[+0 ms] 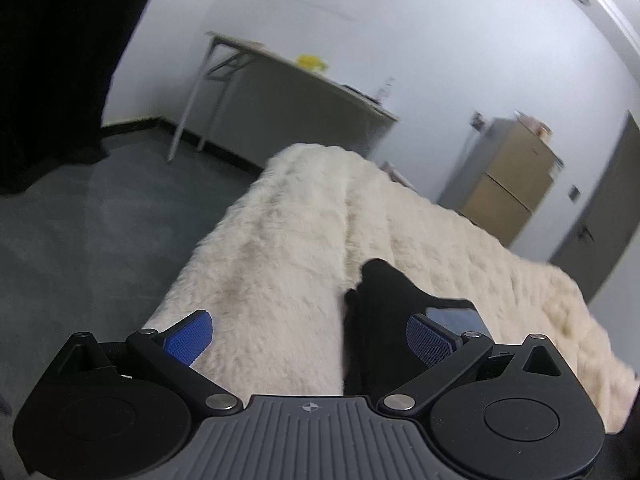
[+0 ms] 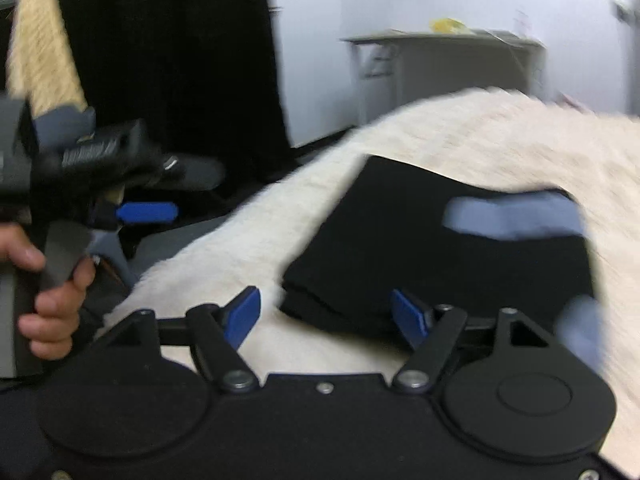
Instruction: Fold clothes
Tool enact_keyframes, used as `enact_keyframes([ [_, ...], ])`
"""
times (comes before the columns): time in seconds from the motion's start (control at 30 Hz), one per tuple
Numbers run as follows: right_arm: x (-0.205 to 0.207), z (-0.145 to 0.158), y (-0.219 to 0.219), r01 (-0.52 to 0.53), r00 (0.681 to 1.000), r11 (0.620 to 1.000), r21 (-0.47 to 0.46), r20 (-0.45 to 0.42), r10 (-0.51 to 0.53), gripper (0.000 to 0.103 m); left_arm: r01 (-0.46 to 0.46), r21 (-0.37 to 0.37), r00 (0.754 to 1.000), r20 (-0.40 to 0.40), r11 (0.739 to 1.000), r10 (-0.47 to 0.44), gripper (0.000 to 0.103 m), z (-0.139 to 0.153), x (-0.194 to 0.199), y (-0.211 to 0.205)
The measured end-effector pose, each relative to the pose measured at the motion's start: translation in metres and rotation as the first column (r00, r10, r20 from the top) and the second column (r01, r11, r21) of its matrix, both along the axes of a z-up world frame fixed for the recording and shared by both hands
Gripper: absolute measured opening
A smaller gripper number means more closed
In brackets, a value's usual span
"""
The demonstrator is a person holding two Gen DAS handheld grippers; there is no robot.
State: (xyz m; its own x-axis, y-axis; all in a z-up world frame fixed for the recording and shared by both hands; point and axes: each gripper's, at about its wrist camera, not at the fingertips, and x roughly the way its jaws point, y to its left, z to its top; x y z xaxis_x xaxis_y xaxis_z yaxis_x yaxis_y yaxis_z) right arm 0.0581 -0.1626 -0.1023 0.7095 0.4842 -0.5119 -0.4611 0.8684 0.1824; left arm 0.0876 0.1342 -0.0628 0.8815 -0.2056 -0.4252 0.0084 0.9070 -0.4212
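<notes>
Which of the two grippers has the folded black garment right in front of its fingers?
The right gripper: the black garment lies just ahead. The left gripper is raised off to the side.

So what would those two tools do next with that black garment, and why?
Probably lower the right tool and pinch the near edge of the black garment. It lies folded on the cream furry cover, with a light blue patch showing. Both tools are open and empty; the left tool is off to the side.

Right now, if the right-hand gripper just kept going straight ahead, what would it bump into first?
Probably the folded black garment lying on the furry white blanket; the open right gripper points at its near edge, though blur hides the depth.
</notes>
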Motion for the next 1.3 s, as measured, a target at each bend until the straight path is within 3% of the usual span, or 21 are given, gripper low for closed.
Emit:
enact_keyframes([
  [0.07, -0.011, -0.003, -0.025, 0.044, 0.999, 0.999, 0.009, 0.002, -0.044, 0.077, 0.042, 0.045, 0.999, 0.007, 0.998, -0.042, 0.103, 0.004, -0.001, -0.007],
  [0.13, -0.042, -0.014, -0.064, 0.169, 0.985, 0.986, -0.013, 0.029, -0.168, 0.082, 0.083, 0.074, 0.997, 0.003, 0.994, -0.083, 0.103, 0.005, -0.001, -0.015],
  [0.17, -0.055, -0.022, -0.087, 0.254, 0.967, 0.967, 0.028, -0.016, -0.253, 0.082, 0.094, 0.074, 0.996, -0.004, 0.993, -0.094, 0.103, 0.005, 0.001, -0.019],
  [0.3, -0.063, -0.030, -0.118, 0.370, 0.927, 0.923, 0.105, -0.108, -0.359, 0.082, 0.102, 0.079, 0.995, -0.013, 0.992, -0.101, 0.103, 0.011, 0.003, -0.048],
  [0.5, -0.067, -0.030, -0.112, 0.340, 0.940, 0.940, 0.018, 0.020, -0.340, 0.088, 0.134, 0.102, 0.990, 0.030, 0.986, -0.137, 0.103, 0.018, -0.021, -0.095],
  [0.57, -0.070, -0.034, -0.110, 0.335, 0.941, 0.942, 0.023, 0.039, -0.336, 0.102, 0.137, 0.139, 0.989, 0.039, 0.981, -0.144, 0.103, 0.022, -0.028, -0.097],
  [0.6, -0.074, -0.038, -0.108, 0.327, 0.943, 0.944, 0.029, 0.049, -0.328, 0.103, 0.126, 0.135, 0.990, 0.046, 0.983, -0.133, 0.103, 0.024, -0.029, -0.094],
  [0.7, -0.076, -0.062, -0.107, 0.286, 0.955, 0.958, 0.030, 0.075, -0.287, 0.103, 0.074, 0.044, 0.997, 0.034, 0.996, -0.076, 0.103, 0.019, -0.031, -0.076],
  [0.8, -0.068, -0.063, -0.107, 0.282, 0.958, 0.959, 0.036, 0.051, -0.284, 0.103, 0.042, -0.013, 0.999, 0.023, 0.999, -0.041, 0.103, 0.018, -0.032, -0.065],
  [1.1, -0.063, -0.069, -0.085, 0.298, 0.951, 0.952, -0.070, 0.106, -0.290, 0.103, 0.121, 0.147, 0.992, 0.020, 0.982, -0.125, 0.103, 0.014, -0.008, -0.093],
  [1.3, -0.059, -0.074, -0.087, 0.288, 0.952, 0.956, -0.047, 0.119, -0.281, 0.103, 0.208, 0.222, 0.975, 0.032, 0.953, -0.220, 0.102, 0.010, 0.055, -0.114],
])
